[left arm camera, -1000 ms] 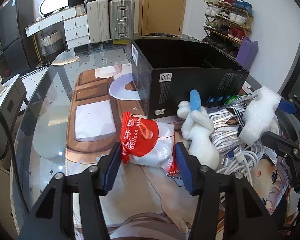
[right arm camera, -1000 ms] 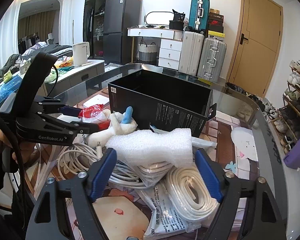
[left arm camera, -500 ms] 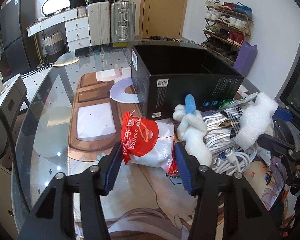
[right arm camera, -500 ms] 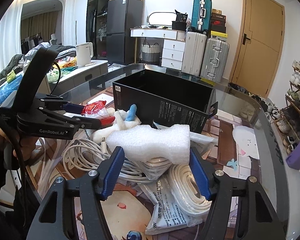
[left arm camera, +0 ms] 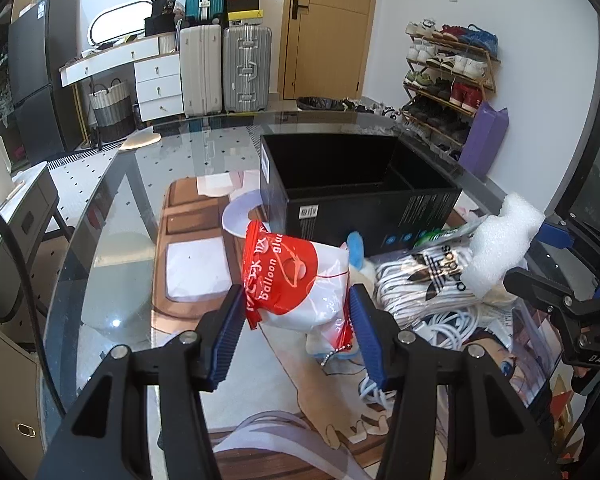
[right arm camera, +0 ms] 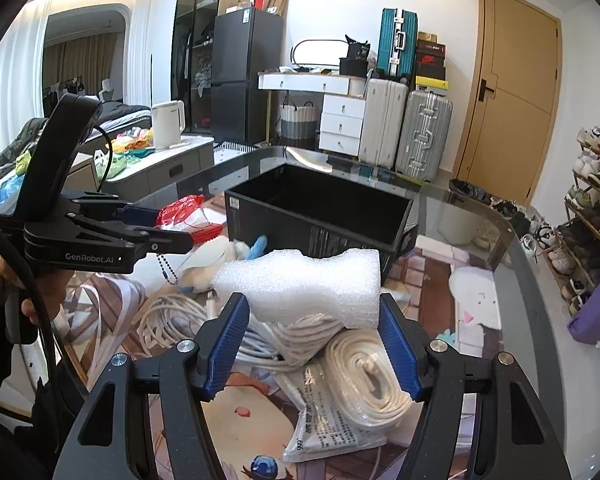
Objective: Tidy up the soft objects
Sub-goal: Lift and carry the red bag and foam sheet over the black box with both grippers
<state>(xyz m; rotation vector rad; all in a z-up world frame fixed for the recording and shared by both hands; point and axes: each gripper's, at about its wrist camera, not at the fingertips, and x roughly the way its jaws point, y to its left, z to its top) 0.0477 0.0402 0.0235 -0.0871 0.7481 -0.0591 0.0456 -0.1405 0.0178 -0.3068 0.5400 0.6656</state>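
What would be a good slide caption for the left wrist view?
Left tongs grip a red-and-white balloon glue bag lifted before the open black box on the glass table.

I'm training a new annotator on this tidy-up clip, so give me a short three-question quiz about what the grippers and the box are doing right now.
1. True or false: the left gripper is shut on the red and white bag.
2. What does the right gripper hold? A) cable coil B) white foam block C) plush toy
3. Fill in: the black box on the glass table looks ___ inside.

Key: 1 true. 2 B, the white foam block. 3 empty, as far as both views show.
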